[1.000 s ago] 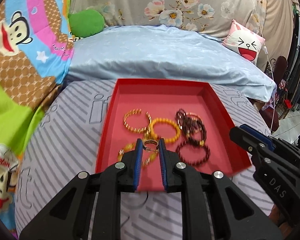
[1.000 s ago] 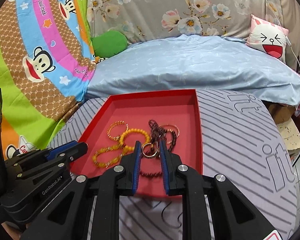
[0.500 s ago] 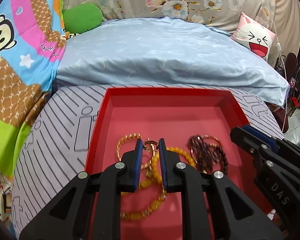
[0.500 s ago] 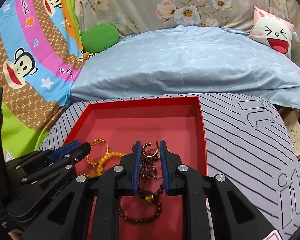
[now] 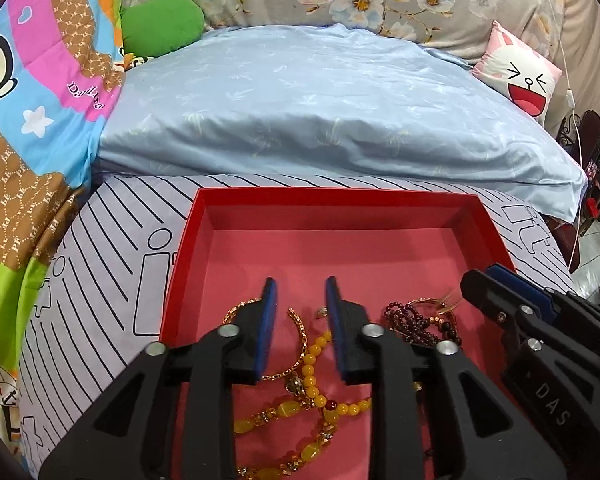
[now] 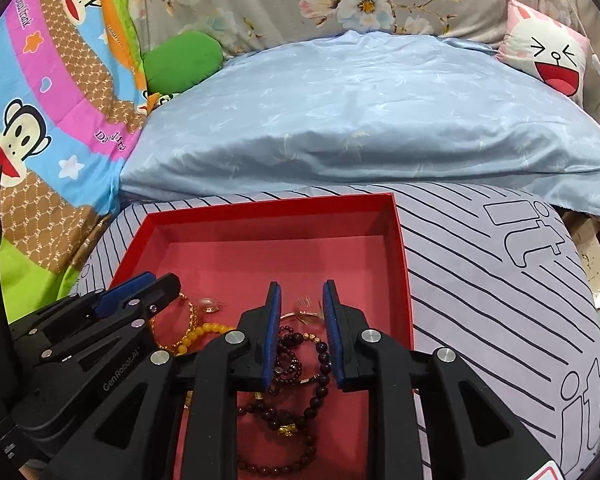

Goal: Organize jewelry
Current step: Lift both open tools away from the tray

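Left claw [image 5: 299, 286] gapes above bracelets [image 5: 300, 376] in red tray [image 5: 332, 194].

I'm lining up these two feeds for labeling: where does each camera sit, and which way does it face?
Left wrist: sits on the left gripper, looking forward over the red tray toward the blue bedding; its own open fingers show, with the right gripper entering at right.
Right wrist: sits on the right gripper, facing the same way; its own open fingers show, with the left gripper at left.
Shared: tray, yellow bead bracelet, dark bead bracelets, bedding.
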A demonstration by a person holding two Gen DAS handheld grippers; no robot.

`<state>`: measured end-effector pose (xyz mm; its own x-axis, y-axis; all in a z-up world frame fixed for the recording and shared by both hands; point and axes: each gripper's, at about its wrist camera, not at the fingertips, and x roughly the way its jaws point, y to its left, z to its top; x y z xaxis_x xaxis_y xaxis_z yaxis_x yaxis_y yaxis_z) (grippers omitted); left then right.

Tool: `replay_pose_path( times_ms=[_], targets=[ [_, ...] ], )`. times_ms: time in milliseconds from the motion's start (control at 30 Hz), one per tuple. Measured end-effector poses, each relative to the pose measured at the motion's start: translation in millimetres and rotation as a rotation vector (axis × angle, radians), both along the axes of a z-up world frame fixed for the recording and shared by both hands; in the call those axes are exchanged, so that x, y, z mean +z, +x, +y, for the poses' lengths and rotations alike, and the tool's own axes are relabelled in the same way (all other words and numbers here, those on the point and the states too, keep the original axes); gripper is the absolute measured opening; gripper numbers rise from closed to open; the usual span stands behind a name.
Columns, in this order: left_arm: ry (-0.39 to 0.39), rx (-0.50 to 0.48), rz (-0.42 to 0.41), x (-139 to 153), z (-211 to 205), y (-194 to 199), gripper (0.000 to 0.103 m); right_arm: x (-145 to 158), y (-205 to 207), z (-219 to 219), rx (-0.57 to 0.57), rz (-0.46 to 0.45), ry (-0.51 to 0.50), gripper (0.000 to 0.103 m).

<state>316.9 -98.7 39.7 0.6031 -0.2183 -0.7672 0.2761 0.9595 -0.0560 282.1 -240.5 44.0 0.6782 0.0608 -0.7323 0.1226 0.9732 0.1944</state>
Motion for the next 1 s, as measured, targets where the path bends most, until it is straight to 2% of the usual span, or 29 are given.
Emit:
replay_pose_path(
  times_ms=[100,300,400,700,833,1000],
  targets=[
    [0.003,0.002,-0.005,0.5,0.1,-1.6,0.033,-0.3,0.4,1.4,0.004,0.002,-0.005,0.024],
    [0.012,-0.008,-0.023,2.1,0.2,-11.7,0.033,-0.8,-8.9,5.1,0.007,-0.014,-0.004,0.025],
    [0.011,-0.01,-0.02,1.9,2.0,-20.5,0.033,3.3,-20.3,9.9,0.009,-0.03,-0.021,0.03],
    [-0.002,-0.007,-0.03,12.9,13.9,-65.4,0.033,18.3,-66.9,25.1,0.017,-0.067,-0.072,0.032],
    [-0.006,0.003,-0.032,16.3,23.7,-88.8,0.04,18.2,-94.2,31.8,0.02,-0.068,-0.087,0.033],
    [-0.014,0.009,-0.024,16.7,32.4,-114.5,0.042,15.5,-122.8,37.1,0.018,-0.055,-0.072,0.034]
  ],
)
